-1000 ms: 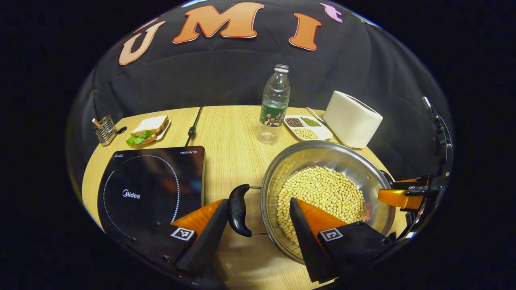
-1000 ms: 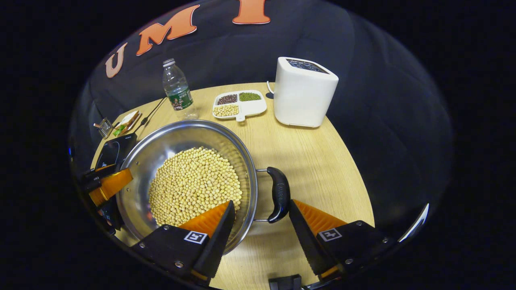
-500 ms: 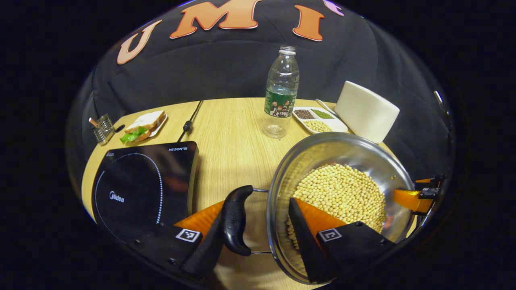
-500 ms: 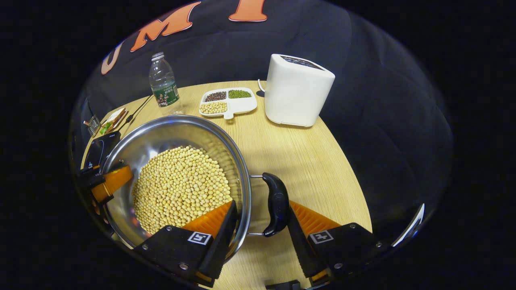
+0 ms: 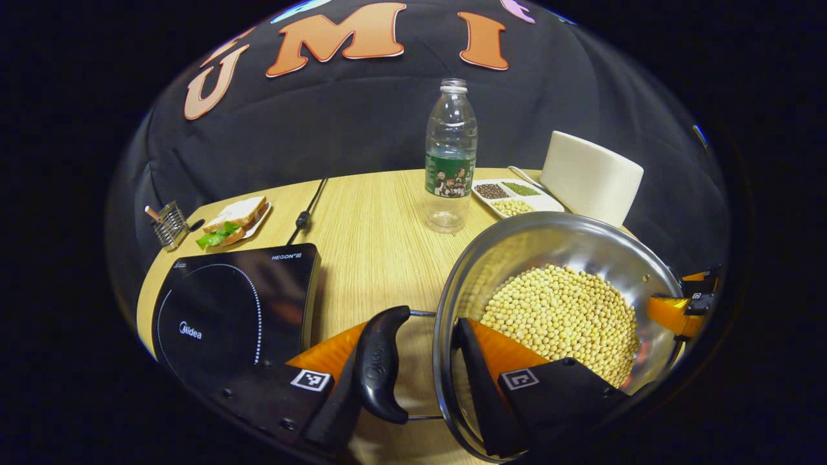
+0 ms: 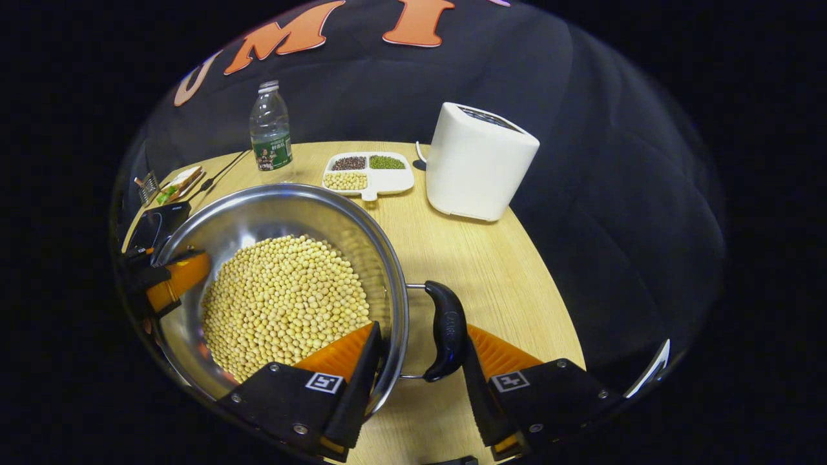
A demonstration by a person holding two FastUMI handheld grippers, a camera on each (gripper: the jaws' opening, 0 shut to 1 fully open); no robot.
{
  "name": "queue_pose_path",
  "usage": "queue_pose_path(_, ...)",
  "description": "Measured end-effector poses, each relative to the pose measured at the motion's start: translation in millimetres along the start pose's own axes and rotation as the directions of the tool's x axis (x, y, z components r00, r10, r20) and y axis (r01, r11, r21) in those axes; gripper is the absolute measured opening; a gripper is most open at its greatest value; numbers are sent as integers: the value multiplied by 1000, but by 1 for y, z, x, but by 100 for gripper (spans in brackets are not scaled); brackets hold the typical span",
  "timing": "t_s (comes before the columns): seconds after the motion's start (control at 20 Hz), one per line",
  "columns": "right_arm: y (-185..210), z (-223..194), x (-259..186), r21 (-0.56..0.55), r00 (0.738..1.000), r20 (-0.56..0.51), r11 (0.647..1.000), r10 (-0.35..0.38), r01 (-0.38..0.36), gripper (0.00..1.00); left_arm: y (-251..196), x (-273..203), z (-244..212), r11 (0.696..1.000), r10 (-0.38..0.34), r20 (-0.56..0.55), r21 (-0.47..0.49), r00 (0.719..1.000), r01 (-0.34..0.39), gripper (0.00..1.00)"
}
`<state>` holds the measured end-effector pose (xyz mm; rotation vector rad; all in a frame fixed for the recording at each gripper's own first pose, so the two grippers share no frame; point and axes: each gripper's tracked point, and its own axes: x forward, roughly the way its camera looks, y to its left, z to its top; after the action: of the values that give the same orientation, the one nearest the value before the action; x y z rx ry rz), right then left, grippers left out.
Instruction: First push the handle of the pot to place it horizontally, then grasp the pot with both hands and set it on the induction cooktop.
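"Midea", "HEGON III" on induction cooktop (image 5: 232, 310)

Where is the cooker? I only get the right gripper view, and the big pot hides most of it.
Observer: In the left gripper view the induction cooktop lies flat on the table, off to the left of the pot, with bare wood between them.
Operator: Is anything on top of it?
Observer: No, its dark glass top is bare.
Operator: Does the other hand have the pot?
Observer: The left hand-held gripper straddles the pot's left handle: one finger sits outside against the handle, the other inside the rim over the soybeans.
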<state>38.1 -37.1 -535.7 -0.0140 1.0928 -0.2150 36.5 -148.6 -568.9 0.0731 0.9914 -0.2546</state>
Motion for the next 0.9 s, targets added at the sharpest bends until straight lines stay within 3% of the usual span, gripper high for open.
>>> queue_pose_path(0.05, 0, 2, -1, -6, 1000, 9, 1000, 1, -1, 68, 1, -1, -1, 1000, 0, -1, -8, 1000, 0, 78)
queue_pose_path(0.3, 6, 16, -18, 13, 998, 56, 1000, -1, 0, 68, 11, -17, 15, 1000, 15, 50, -7, 999, -14, 80)
queue_pose_path(0.5, 2, 34, -57, -22, 993, 114, 1000, 7, -5, 68, 34, -43, 33, 999, 32, 95, -36, 995, -28, 80)
queue_pose_path(0.65, 31, 46, -82, -42, 990, 141, 999, 29, -24, 68, 57, -64, 48, 998, 57, 131, -41, 990, -52, 80)
queue_pose_path(0.7, 35, 46, -86, -54, 989, 144, 998, 42, -35, 63, 67, -72, 49, 997, 68, 131, -45, 989, -63, 80)
queue_pose_path(0.75, 41, 49, -94, -57, 988, 146, 997, 55, -47, 67, 77, -80, 53, 996, 79, 139, -46, 987, -73, 79)
queue_pose_path(0.9, 63, 59, -114, -75, 984, 157, 994, 85, -74, 68, 105, -102, 58, 993, 112, 158, -45, 981, -107, 80)
